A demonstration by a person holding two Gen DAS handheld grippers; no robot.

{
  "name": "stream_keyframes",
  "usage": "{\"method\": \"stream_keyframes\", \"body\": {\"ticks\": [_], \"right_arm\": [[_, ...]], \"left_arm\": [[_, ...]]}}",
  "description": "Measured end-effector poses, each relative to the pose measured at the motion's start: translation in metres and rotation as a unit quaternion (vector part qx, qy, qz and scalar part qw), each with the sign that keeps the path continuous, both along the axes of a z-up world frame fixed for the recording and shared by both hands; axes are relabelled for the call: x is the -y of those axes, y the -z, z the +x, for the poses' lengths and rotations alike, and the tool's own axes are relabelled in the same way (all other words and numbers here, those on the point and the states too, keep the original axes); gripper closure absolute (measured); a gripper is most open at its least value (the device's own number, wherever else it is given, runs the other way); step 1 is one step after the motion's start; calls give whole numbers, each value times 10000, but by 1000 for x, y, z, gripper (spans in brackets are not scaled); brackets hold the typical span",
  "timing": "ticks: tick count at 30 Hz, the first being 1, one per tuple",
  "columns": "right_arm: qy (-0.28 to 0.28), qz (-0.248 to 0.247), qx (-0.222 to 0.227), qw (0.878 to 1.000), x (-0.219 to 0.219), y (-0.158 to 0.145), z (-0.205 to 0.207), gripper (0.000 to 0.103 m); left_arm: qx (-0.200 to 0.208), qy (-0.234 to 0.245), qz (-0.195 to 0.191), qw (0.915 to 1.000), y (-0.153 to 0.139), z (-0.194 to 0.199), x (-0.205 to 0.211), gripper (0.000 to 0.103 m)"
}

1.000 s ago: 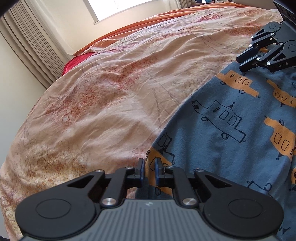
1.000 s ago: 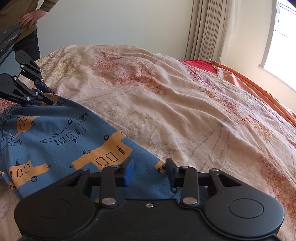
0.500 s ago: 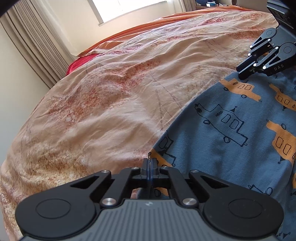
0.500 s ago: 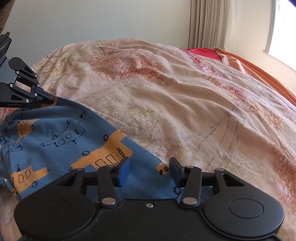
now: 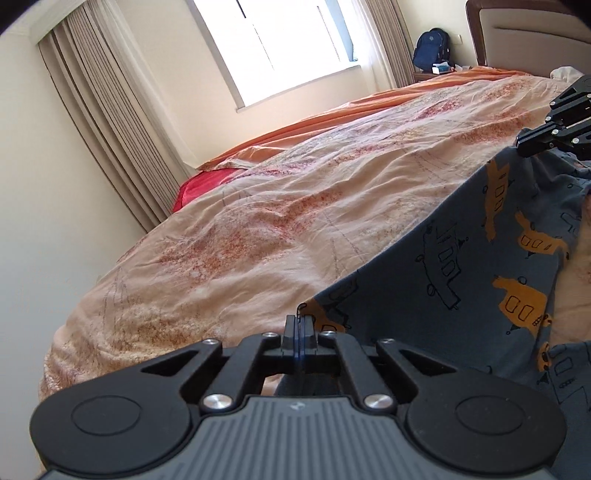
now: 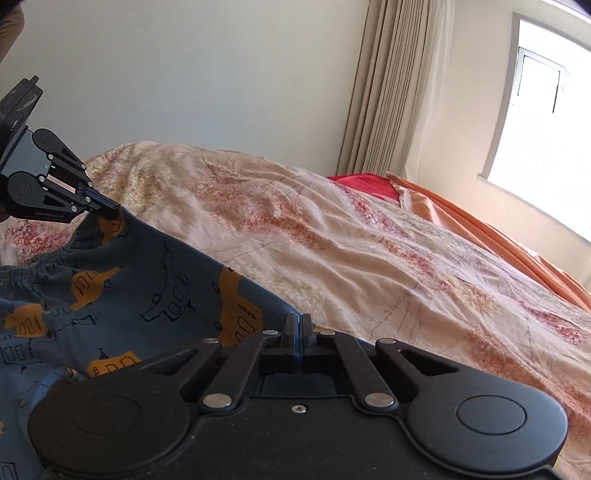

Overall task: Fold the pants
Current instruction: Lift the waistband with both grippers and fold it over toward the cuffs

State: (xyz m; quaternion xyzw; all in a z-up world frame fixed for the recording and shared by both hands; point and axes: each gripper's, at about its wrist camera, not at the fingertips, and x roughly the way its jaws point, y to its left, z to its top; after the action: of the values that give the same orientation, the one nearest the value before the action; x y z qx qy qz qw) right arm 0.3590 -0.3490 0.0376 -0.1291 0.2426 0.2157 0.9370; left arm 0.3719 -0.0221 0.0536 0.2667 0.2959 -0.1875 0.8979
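Observation:
Blue pants [image 5: 461,280] printed with orange and outlined vehicles hang lifted off the bed, one edge stretched between both grippers. My left gripper [image 5: 300,322] is shut on a corner of that edge at the bottom of the left wrist view. The right gripper [image 5: 526,147] pinches the far end at the upper right. In the right wrist view the right gripper [image 6: 298,322] is shut on the pants [image 6: 147,291], and the left gripper [image 6: 110,212] holds the corner near the gathered waistband [image 6: 22,275]. The lower part of the pants is hidden behind the gripper bodies.
A rumpled peach and red patterned bed cover [image 5: 258,229] spreads under and beyond the pants. An orange sheet [image 5: 332,122] and a red pillow [image 5: 199,188] lie at its far side. Curtains [image 5: 103,122], a window [image 5: 288,48], a headboard [image 5: 524,33] and a dark backpack [image 5: 430,46] stand behind.
Both grippers have shut on the pants edge, the left first, then the right. Both have risen and tilted up, lifting the fabric off the bed cover.

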Motion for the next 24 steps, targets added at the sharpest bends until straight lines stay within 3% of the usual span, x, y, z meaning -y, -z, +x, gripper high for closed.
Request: {"method": "stream_keyframes", "body": {"ticks": [8, 14, 21, 24], "right_arm": [[180, 70, 718, 9972, -17, -35, -139, 103], [266, -8, 928, 9953, -41, -27, -232, 103], [136, -404, 634, 9971, -64, 18, -255, 103], [-329, -703, 354, 9964, -69, 30, -235, 86]], "left_arm": [[752, 270, -310, 9963, -28, -97, -19, 103], [832, 364, -247, 9956, -16, -153, -35, 103], [660, 139, -185, 9976, 16, -182, -41, 103], [694, 127, -109, 9974, 22, -189, -40, 103]]}}
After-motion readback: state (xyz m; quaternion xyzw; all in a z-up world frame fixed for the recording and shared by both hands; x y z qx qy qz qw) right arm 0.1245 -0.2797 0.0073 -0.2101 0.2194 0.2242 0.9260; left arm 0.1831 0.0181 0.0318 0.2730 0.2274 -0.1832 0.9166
